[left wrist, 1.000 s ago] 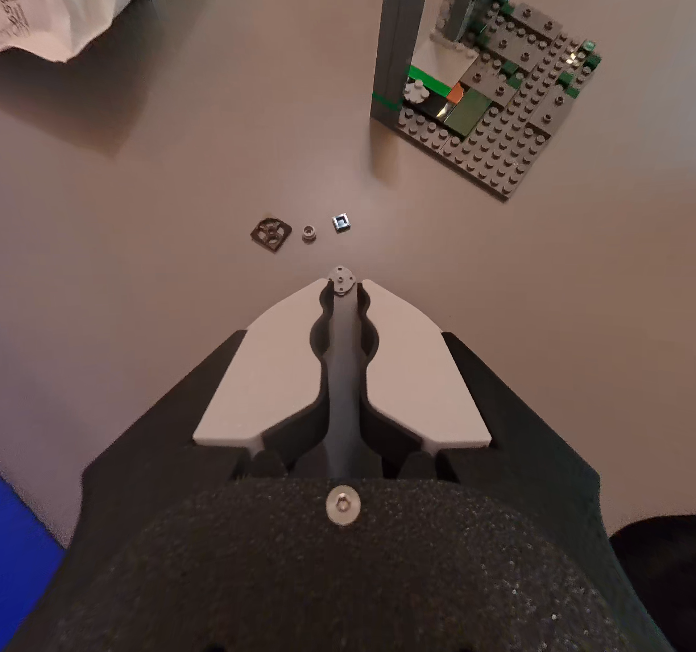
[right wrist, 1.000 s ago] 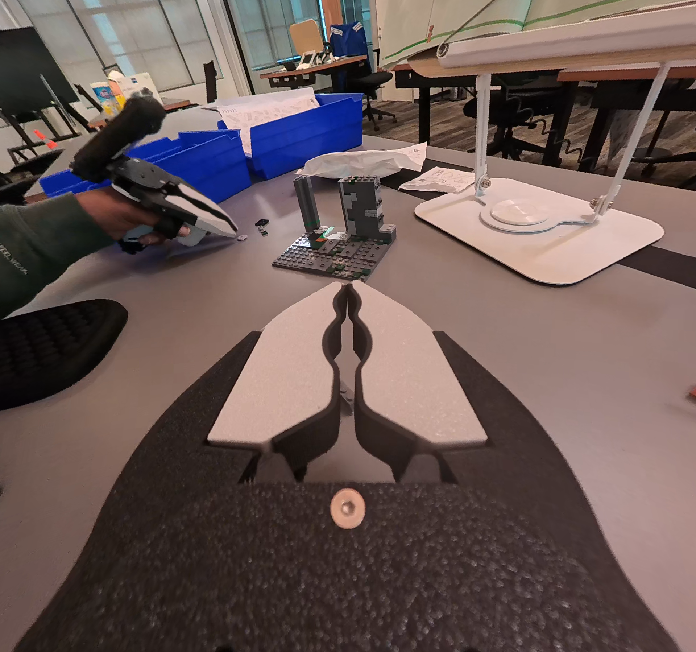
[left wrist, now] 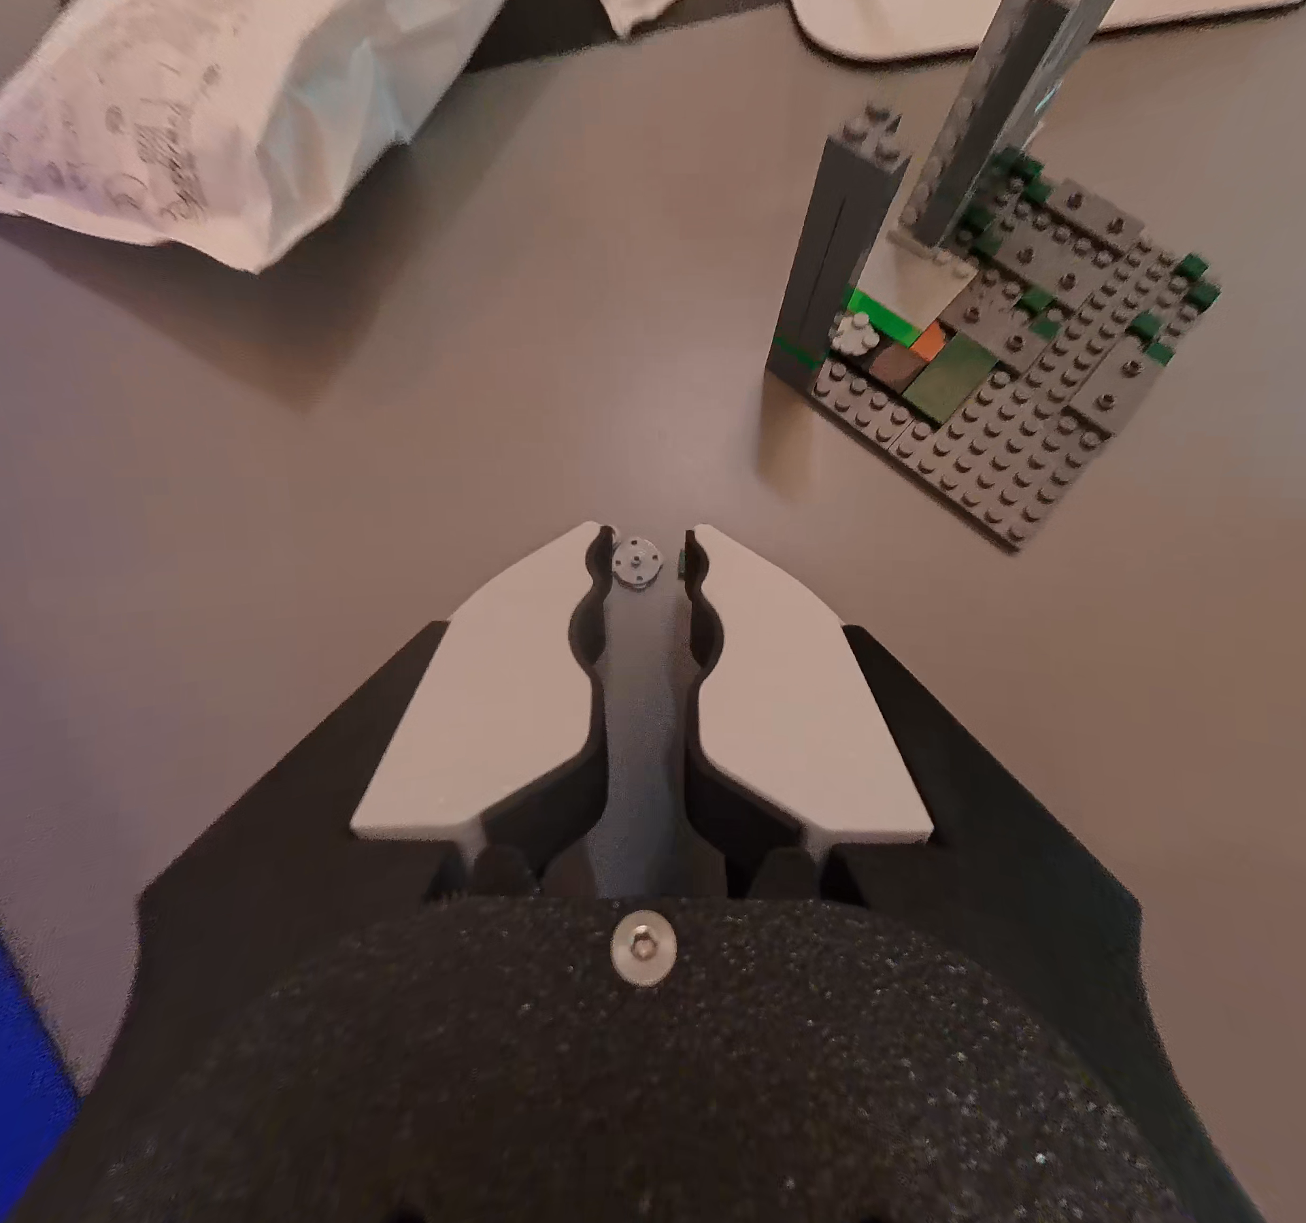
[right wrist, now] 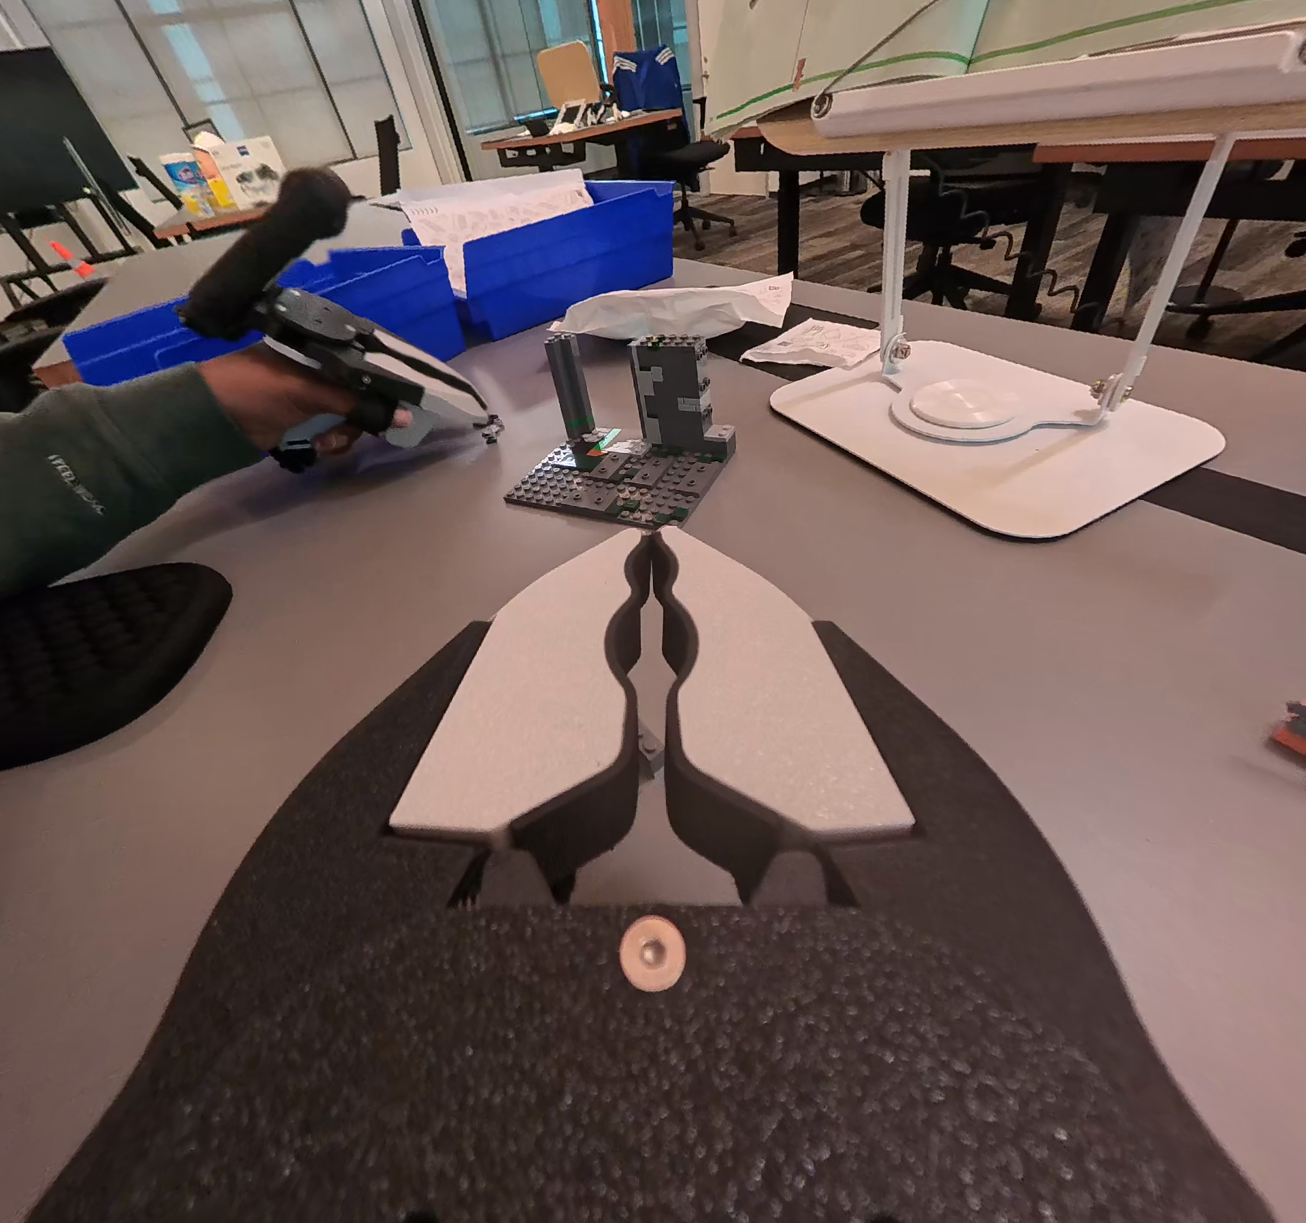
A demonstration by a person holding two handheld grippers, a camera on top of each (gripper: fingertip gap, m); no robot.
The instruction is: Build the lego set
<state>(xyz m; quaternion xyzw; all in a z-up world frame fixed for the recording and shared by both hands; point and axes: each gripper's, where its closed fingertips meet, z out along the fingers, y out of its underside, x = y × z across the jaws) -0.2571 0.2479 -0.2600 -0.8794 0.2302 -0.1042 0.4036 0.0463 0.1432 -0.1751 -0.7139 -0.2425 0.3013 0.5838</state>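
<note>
Here, a grey table (right wrist: 989, 659) in an office; left jaws slightly apart, right jaws closed, both empty.

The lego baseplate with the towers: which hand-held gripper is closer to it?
Right. The right hand-held gripper points at the near edge of the lego baseplate, tips almost there. The left hand-held gripper sits off its left side.

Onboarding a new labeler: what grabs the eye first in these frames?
The half-built lego model mid-table: a dark studded baseplate carrying two grey towers. To its left, the left gripper angles down at the table beside blue bins. A white stand sits right.
</note>
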